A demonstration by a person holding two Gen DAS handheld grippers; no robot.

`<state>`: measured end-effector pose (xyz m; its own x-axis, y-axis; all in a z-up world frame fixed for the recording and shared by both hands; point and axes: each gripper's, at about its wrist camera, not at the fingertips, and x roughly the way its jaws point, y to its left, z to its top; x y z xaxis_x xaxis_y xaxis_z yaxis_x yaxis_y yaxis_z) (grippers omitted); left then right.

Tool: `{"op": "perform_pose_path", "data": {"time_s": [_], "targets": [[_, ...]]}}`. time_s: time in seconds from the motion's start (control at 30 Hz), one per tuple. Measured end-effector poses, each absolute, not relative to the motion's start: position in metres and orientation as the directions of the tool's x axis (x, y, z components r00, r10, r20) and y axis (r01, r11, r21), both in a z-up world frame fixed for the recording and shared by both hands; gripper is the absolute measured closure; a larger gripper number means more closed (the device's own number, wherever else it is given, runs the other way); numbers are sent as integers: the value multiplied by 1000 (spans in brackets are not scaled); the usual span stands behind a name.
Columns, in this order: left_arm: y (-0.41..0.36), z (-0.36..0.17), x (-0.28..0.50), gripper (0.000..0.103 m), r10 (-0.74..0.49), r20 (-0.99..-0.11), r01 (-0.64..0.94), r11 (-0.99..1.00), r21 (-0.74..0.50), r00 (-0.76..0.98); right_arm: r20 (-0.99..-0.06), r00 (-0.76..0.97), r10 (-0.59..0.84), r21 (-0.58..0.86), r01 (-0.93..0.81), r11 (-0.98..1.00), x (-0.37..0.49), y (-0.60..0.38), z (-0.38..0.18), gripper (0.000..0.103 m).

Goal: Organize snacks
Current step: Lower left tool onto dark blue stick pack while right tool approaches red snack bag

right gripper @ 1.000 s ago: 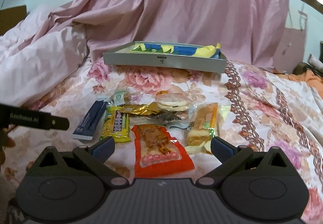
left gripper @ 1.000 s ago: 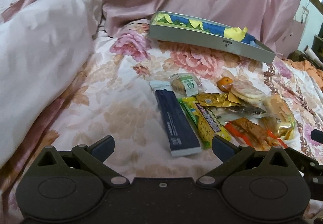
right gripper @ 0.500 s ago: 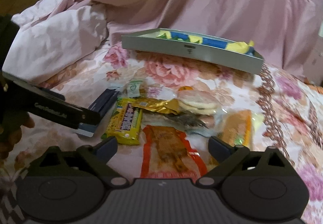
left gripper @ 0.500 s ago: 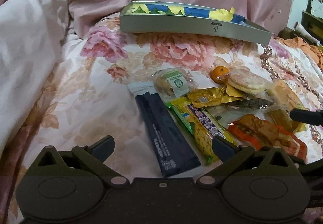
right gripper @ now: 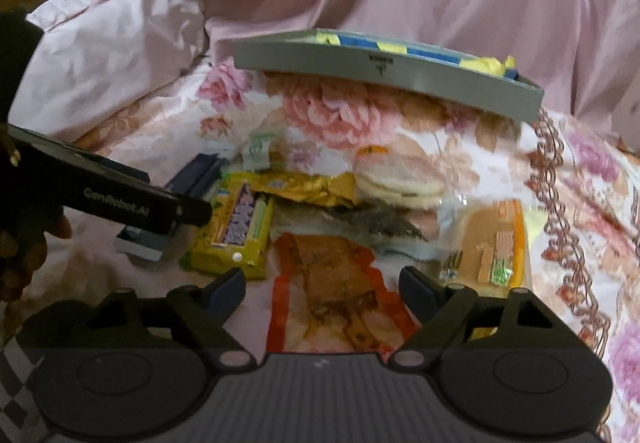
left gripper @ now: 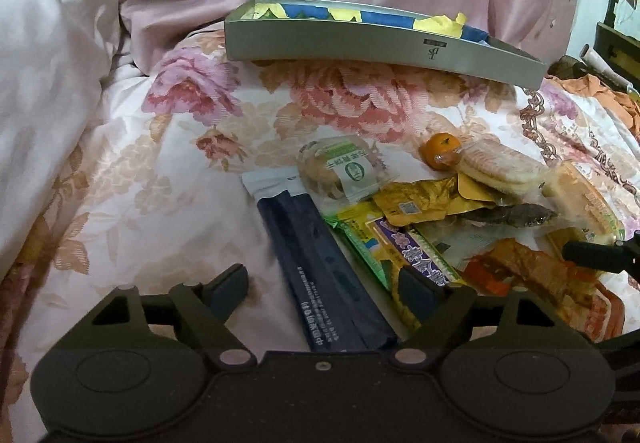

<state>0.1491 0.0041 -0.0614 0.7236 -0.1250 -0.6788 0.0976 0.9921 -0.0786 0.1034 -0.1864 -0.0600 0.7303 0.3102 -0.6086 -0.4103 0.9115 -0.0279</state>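
Several snack packets lie in a pile on a floral bedspread. My left gripper [left gripper: 324, 287] is open, its jaws on either side of the near end of a long dark blue packet [left gripper: 320, 267]. Beside it lie a yellow-green bar [left gripper: 404, 263], a gold packet [left gripper: 428, 199], a round biscuit pack [left gripper: 340, 171], a small orange [left gripper: 440, 149] and rice crackers [left gripper: 500, 167]. My right gripper [right gripper: 322, 285] is open, its jaws on either side of an orange-red packet [right gripper: 332, 283]. A grey tray [left gripper: 360, 43] with blue-yellow lining sits behind the pile; it also shows in the right wrist view [right gripper: 380, 79].
A bunched pink quilt [left gripper: 56, 83] rises at the left and back. A yellow bread pack [right gripper: 496, 239] lies at the right of the pile. The left tool's finger [right gripper: 120, 195] crosses the right wrist view's left side. Clutter [left gripper: 600, 63] sits at far right.
Both grippers have moved forward and down to the pile. The left now straddles the dark blue packet and its jaws have narrowed. The right has closed in on the orange-red packet.
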Motion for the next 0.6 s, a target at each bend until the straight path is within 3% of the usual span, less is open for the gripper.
{"op": "perform_pose_path", "data": {"time_s": [0.2,0.43,0.6], "targets": [[6,-64,154,32,-160,-677,95,987,-132,719,-611,738,286,-66,-407,911,105,-181,-64,17],[16,-63,150,53,-172,-677,55,980,-191,716,-607,741,286,-52,-396,917,107,-183,-65,21],[21,-63,146,59,-163,-687,49,982,-182,708,-609,740,285,-51,-396,917,105,-184,-63,22]]}}
